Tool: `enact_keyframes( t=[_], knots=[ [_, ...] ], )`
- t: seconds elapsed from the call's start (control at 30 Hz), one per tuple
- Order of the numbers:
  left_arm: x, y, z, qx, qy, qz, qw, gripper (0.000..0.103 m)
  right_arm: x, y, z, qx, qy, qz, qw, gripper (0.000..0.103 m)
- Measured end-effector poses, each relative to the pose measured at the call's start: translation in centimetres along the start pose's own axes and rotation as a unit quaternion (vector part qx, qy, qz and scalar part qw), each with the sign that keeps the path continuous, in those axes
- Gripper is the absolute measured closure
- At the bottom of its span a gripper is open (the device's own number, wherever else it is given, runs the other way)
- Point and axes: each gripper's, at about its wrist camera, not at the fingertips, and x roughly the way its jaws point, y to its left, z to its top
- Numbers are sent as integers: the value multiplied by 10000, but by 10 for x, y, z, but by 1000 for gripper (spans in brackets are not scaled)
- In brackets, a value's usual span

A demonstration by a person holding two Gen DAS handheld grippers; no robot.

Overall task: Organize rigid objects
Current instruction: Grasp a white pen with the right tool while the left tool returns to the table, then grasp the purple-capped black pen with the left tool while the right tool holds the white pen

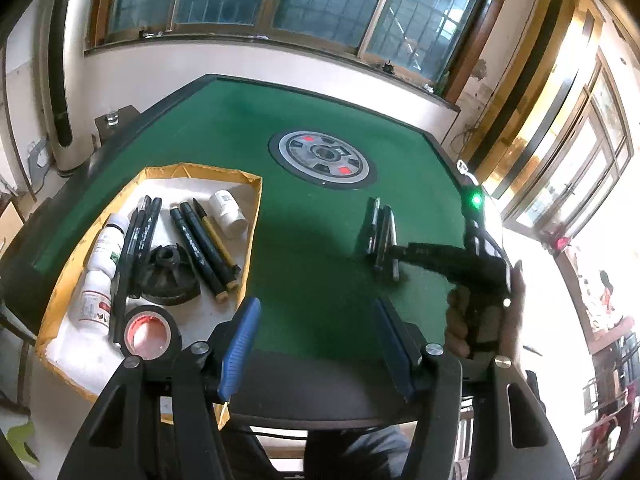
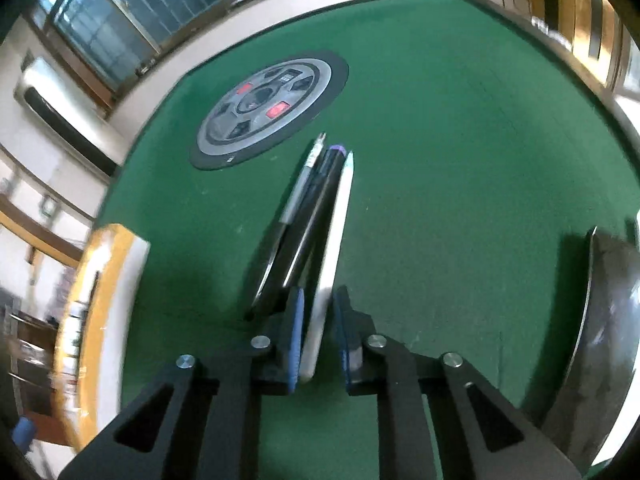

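At far left, a yellow-edged tray (image 1: 152, 176) on the green tabletop (image 1: 312, 220) held markers, bottles and tape. The left claw (image 1: 316, 344) hovered with fingers spread wide, gripping nothing. Rightward, the right claw (image 2: 318, 336) straddled a white pen (image 2: 332, 240) beside two dark pens (image 2: 304, 216), fingers narrowly apart, not yet clamped

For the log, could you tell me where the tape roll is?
In the left wrist view, the tape roll lies at the near end of the tray, beside the left claw.

White pen (image 2: 334, 240) between right tool (image 2: 318, 334) pads.
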Motion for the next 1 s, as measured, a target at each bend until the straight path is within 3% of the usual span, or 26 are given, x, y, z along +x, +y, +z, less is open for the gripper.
enact_keyframes(
  t=[0.1, 0.3, 0.57, 0.87, 1.0],
  knots=[
    [5, -4, 1, 27, 72, 66, 9999, 41, 3, 0, 5, -65, 8, -145, 9999, 96],
    [28, -18, 13, 110, 280, 45, 9995, 41, 3, 4, 1, -354, -50, -280, 9990, 94],
    [86, -40, 40, 385, 785, -25, 9962, 41, -21, -32, -25, 102, -166, 69, 9998, 96],
    [161, -49, 64, 123, 1351, -192, 9906, 41, -19, -39, -22, -18, -264, 426, 9987, 96],
    [178, -52, 73, 54, 1396, -233, 9899, 41, -19, -32, -21, -234, -238, 267, 9991, 96]
  ],
)
